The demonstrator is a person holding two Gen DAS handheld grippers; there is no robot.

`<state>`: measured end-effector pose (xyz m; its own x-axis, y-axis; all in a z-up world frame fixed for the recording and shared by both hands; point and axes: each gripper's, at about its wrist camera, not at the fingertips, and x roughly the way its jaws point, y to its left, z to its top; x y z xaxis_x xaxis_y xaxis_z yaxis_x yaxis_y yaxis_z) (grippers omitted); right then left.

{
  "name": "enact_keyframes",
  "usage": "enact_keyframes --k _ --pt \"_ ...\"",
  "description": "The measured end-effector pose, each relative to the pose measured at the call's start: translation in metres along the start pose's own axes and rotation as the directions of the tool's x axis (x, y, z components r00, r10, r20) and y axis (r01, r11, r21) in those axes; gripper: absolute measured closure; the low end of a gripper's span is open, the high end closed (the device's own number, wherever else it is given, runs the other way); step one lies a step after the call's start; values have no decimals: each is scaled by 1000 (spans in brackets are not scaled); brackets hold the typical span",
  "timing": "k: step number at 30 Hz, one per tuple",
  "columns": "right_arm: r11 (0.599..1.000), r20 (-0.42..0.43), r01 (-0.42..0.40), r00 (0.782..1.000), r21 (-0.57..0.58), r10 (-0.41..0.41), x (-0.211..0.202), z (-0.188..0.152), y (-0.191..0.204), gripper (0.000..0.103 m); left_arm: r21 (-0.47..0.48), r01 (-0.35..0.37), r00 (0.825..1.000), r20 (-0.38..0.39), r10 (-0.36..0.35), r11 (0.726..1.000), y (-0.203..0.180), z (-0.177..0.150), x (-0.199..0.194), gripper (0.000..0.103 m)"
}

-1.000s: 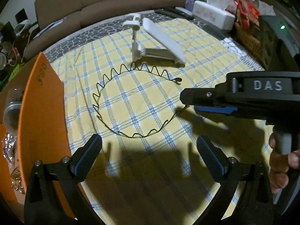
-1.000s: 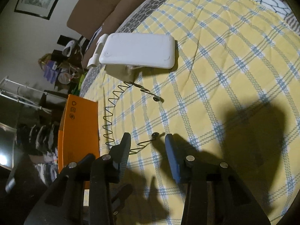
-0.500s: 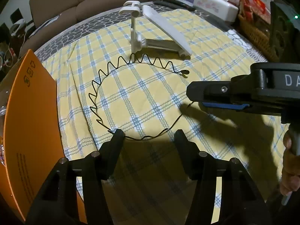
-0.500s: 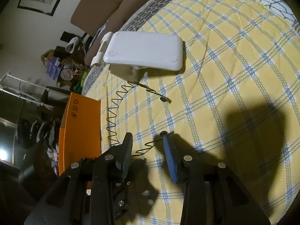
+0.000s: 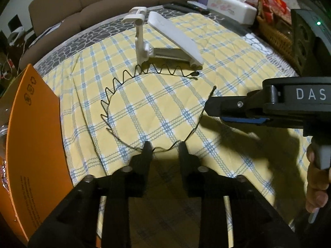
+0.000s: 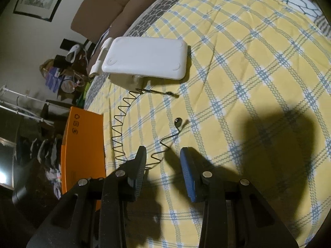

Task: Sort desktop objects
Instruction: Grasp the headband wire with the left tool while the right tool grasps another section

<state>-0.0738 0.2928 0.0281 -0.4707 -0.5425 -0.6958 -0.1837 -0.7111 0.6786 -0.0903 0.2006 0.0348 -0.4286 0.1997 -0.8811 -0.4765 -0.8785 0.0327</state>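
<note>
Object: wavy black wire headband [image 5: 115, 88], an open hoop lying on the yellow-and-blue checked cloth [image 5: 217, 41], between the orange box [image 5: 35, 144] and the white folding stand [image 5: 171, 39]. One padded end lies flat near the stand's foot; the other end looks raised off the cloth in the right wrist view, by its separate shadow.

Left gripper [image 5: 163, 146]: jaws closing, about a third open; the near arc of the wire passes between the tips. Pads do not look pressed on it yet.

Right gripper [image 6: 163, 165]: jaws narrow but parted, holding nothing; one strand of wire crosses the gap without touching either pad. In the left wrist view it sits beside the raised wire end.

Step in hand (judgement): pinching the headband at its near arc so it can be lifted and sorted, likely toward the orange box.

Technique: thin wire slips out of flat pads. Centre it in the pads before closing fully, with the tips low against the cloth. Lift straight up and slowly.

Risk: the springy hoop may swing, or its far arc may snag the stand's upright post.

Right hand role: steady the free end only if the hoop twists.
</note>
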Motion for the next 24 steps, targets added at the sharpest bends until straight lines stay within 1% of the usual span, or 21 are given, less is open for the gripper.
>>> enact_keyframes --k 1,2,3,4,5,8,9,10,11,13,15,17,19,20,24 --pt "1000 0 0 1000 1 0 0 0 0 67 9 -15 1000 6 15 1000 -1 1 1 59" --pt "1000 -1 1 1000 0 -1 0 0 0 67 16 -21 1000 9 21 1000 -2 1 2 58" --pt "1000 0 0 1000 0 0 0 0 -1 67 19 -12 1000 3 12 1000 -3 2 5 58" --pt "1000 0 -1 1000 0 1 0 0 -1 67 18 -1 1000 -5 1 1000 -3 2 6 61" --pt "1000 -1 -1 1000 0 1 0 0 -1 67 14 10 1000 -13 -10 1000 -3 2 8 68" --pt "1000 -2 -2 1000 -1 2 0 -1 -2 67 18 9 1000 -1 -9 1000 -6 -1 5 70" --pt "1000 -3 -2 1000 0 2 0 -1 -3 67 18 8 1000 7 -8 1000 -7 -3 3 79" --pt "1000 -2 -3 1000 1 3 -1 -1 -2 67 16 9 1000 19 -9 1000 -8 -4 -1 80" --pt "1000 -1 -2 1000 0 2 -1 -1 -2 67 9 7 999 34 -7 1000 -8 -6 -5 88" --pt "1000 -1 -2 1000 0 2 0 -1 -1 67 -11 32 998 48 -32 999 -7 -9 -11 95" --pt "1000 -6 -6 1000 -3 6 0 -2 0 67 -24 53 997 53 -52 998 -6 -11 -16 96" --pt "1000 -13 -14 1000 -7 14 1 -3 0 67 -25 54 997 57 -53 998 -7 -12 -20 96" --pt "1000 -17 -22 1000 -8 22 1 -5 1 67 -41 71 996 63 -68 997 -5 -12 -23 96" --pt "999 -19 -32 999 -6 31 1 -6 2 67 -54 85 994 67 -81 995 -3 -12 -26 96" --pt "996 -30 -87 996 11 87 0 -9 5 67 -64 92 993 83 -87 994 -1 -12 -33 96"
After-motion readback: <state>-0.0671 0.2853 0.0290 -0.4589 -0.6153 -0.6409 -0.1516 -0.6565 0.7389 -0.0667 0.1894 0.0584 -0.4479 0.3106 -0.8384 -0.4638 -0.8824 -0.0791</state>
